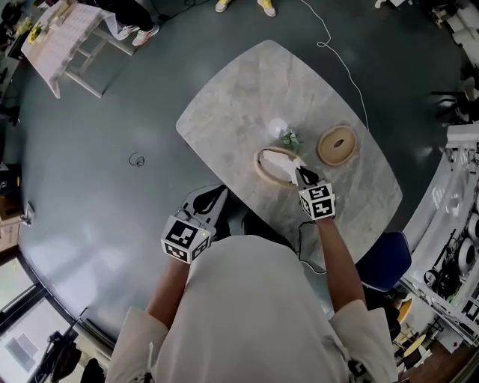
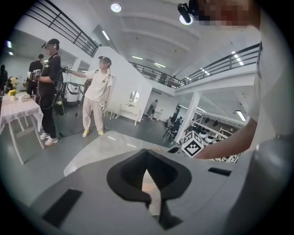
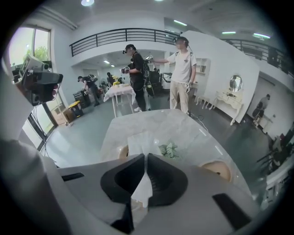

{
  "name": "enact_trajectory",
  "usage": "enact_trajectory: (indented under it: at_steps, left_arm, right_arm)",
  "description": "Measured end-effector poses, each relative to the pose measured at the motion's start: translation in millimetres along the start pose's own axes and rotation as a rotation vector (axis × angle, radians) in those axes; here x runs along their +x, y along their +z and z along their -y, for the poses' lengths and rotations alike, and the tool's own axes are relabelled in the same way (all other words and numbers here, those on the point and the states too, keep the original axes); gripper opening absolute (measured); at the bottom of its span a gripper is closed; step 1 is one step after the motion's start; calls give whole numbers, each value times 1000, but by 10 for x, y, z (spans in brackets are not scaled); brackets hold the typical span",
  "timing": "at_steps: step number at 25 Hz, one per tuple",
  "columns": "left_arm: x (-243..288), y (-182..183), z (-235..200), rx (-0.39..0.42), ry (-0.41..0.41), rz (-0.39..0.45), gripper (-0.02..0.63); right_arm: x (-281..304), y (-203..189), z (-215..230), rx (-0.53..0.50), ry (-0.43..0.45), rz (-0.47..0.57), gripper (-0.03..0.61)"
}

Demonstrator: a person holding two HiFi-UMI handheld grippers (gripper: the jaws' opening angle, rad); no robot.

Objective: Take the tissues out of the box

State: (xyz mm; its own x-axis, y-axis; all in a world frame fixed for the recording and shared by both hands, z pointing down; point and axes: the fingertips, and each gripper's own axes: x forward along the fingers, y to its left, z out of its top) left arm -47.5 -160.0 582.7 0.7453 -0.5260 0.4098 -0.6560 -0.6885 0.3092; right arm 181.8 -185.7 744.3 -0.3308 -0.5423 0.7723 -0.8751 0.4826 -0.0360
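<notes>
Centre frame in the head view, the right hand-held gripper [image 1: 300,174] pinches a white tissue [image 3: 142,186] that stretches up from the round box [image 1: 263,170] on the marble desk [image 1: 239,97]. The left hand-held gripper [image 1: 213,198], jaws together and empty, hangs off the desk's lower-left edge.

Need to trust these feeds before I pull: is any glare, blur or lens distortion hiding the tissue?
Head view: even light, sharp, but the white tissue sits low-contrast against the pale marble table. Right gripper view: heavy fisheye with dark corners, yet the tissue reads clearly in the right hand-held gripper. Left gripper view: same fisheye, bright ceiling lights, no tissue made out.
</notes>
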Motion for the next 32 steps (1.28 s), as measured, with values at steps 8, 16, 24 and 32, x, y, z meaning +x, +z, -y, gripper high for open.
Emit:
enact_trajectory:
  at_steps: [8,16,24,32]
  left_arm:
    - [37,136,116,41,-35,25,8]
    - [53,321,218,87,-73,56,8]
    - [128,642,336,122,-114,101,8]
    - [118,1178,361,150,-159,193,8]
  right_arm:
    - [-475,234,14,51,-46,132,41]
    - [-1109,559,-40,76,-107,302,40]
    - [-1941,1018,-68,94,-164,499,41]
    - [-2711,1466,-81,98,-241,682,41]
